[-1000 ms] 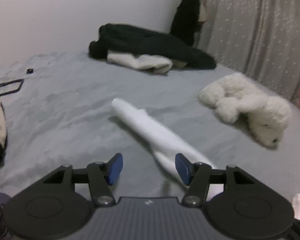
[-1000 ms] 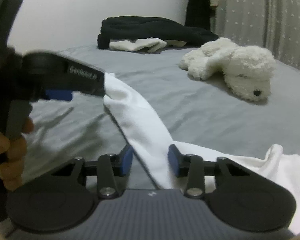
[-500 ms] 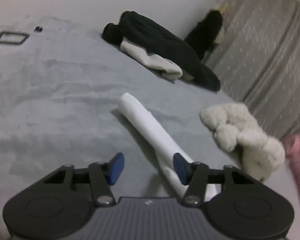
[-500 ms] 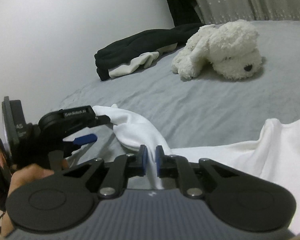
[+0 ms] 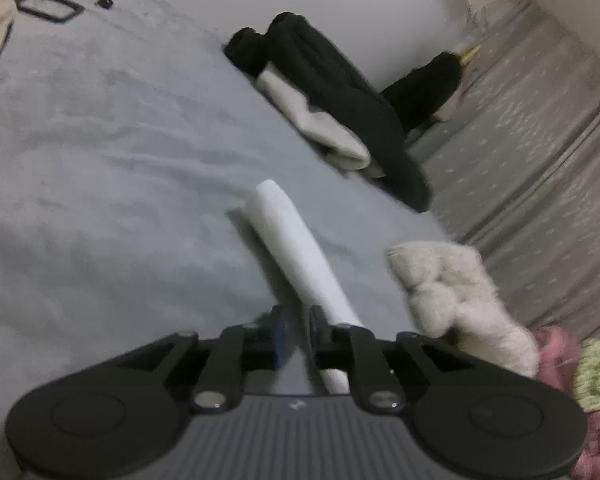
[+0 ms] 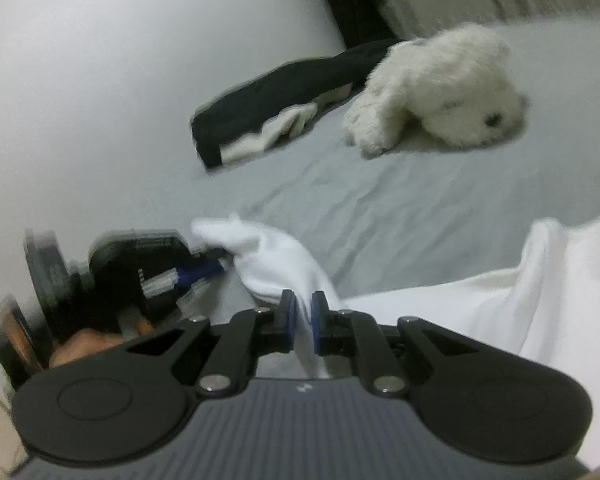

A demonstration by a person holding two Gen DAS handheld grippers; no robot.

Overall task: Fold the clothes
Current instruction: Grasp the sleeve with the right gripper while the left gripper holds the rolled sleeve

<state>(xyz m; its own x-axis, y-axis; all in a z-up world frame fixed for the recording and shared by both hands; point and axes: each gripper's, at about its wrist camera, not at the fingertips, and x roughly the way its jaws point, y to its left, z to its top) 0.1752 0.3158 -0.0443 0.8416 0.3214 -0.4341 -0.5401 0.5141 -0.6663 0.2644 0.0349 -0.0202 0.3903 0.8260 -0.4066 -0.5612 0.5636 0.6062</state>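
A white garment (image 6: 500,312) lies on the grey bed (image 6: 380,200), its body at the right of the right wrist view. My right gripper (image 6: 302,316) is shut on a raised fold where the sleeve joins it. The sleeve (image 5: 296,248) stretches away across the bed in the left wrist view. My left gripper (image 5: 298,320) has its jaws closing, almost together, at the sleeve's near part. From the right wrist view the left gripper (image 6: 212,270) shows with bunched white cloth at its blue fingertips. A person's hand (image 6: 84,344) holds it.
A white plush dog (image 6: 440,88) lies on the bed beyond the garment, seen also as the plush dog (image 5: 452,292). A pile of black and cream clothes (image 5: 332,92) sits by the wall. Pink and green fabric (image 5: 592,368) lies at the right edge. A curtain (image 5: 540,140) hangs behind.
Both views have rolled. The left jaws went from wide apart to almost together at the sleeve. The right jaws shut on the white fold, which now stands raised.
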